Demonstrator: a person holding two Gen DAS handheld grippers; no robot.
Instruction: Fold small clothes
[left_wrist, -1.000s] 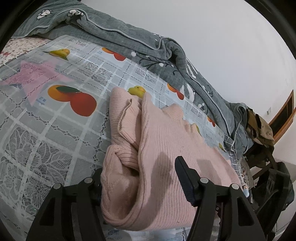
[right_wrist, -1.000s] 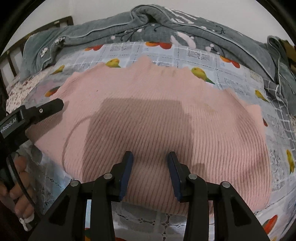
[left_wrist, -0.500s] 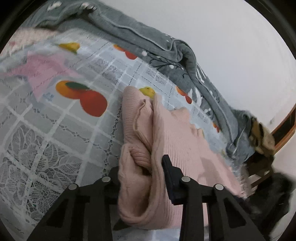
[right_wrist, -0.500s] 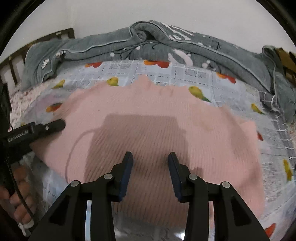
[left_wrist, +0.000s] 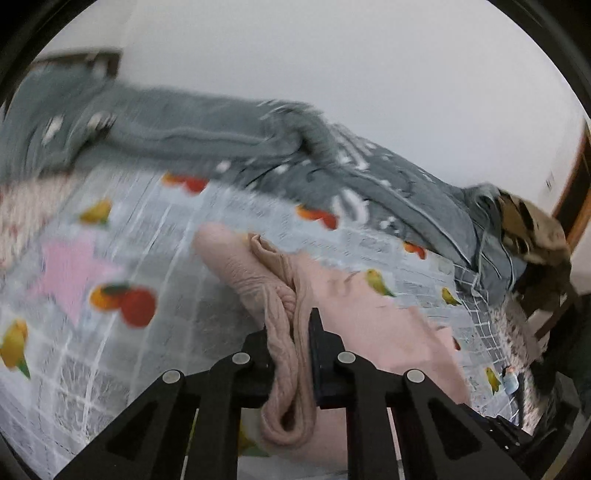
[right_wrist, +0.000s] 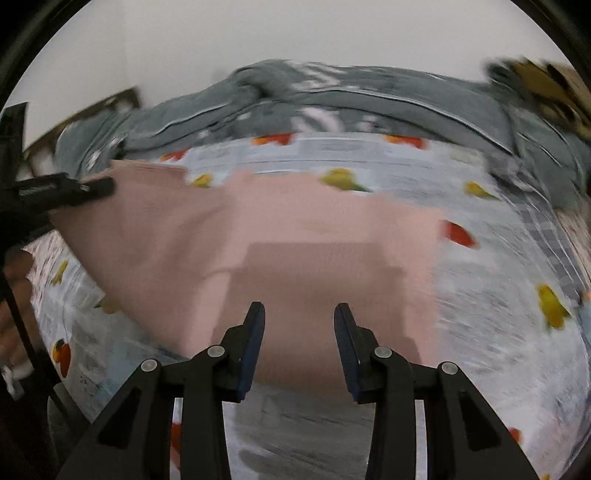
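The left hand-held gripper (left_wrist: 291, 332) is clamped on a bunched edge of the pink ribbed sweater (left_wrist: 354, 317), with folds of knit hanging down between its fingers. In the right wrist view that same gripper (right_wrist: 92, 188) holds the sweater's left corner raised above the bed, so the fabric slopes down from it. The right hand-held gripper (right_wrist: 299, 325) hovers over the sweater's (right_wrist: 280, 236) near edge with its fingers spread apart and nothing between them. The sweater lies mostly spread on a fruit-and-bird patterned sheet (right_wrist: 498, 295) covering the bed. A grey quilt (right_wrist: 332, 99) is heaped along the far side against the white wall (left_wrist: 332, 55). Both views are motion-blurred.
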